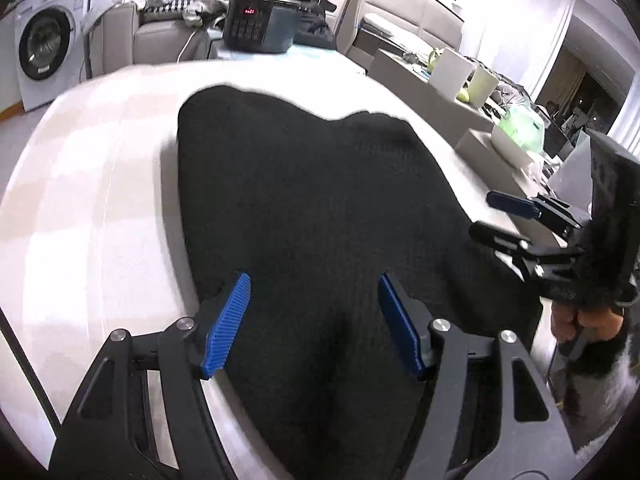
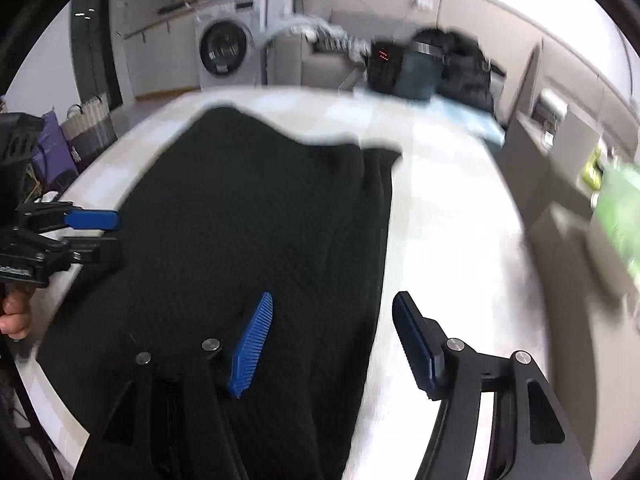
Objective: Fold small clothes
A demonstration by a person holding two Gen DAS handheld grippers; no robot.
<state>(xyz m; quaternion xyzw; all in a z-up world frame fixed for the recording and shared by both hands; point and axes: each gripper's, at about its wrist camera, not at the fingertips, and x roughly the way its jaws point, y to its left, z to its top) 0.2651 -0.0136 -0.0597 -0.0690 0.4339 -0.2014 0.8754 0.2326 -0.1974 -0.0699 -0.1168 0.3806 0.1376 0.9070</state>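
A black knitted garment (image 1: 304, 208) lies spread flat on the white table (image 1: 92, 208). My left gripper (image 1: 314, 284) hovers over its near part, open, with nothing between the blue pads (image 1: 230, 320). In the right wrist view my right gripper (image 2: 334, 304) is open above the right edge of the garment (image 2: 248, 216), one pad (image 2: 252, 344) over the cloth and the other over bare table (image 2: 440, 240). Each gripper also shows in the other's view: the right gripper (image 1: 486, 216) at the right edge, the left gripper (image 2: 108, 236) at the left edge, held by a hand (image 2: 14, 316).
At the table's far end stands a dark appliance with a red display (image 1: 256, 24), with dark clothes piled behind it. A washing machine (image 1: 44, 40) stands at the back left. Grey boxes and a green bag (image 1: 520, 128) line the right side of the table.
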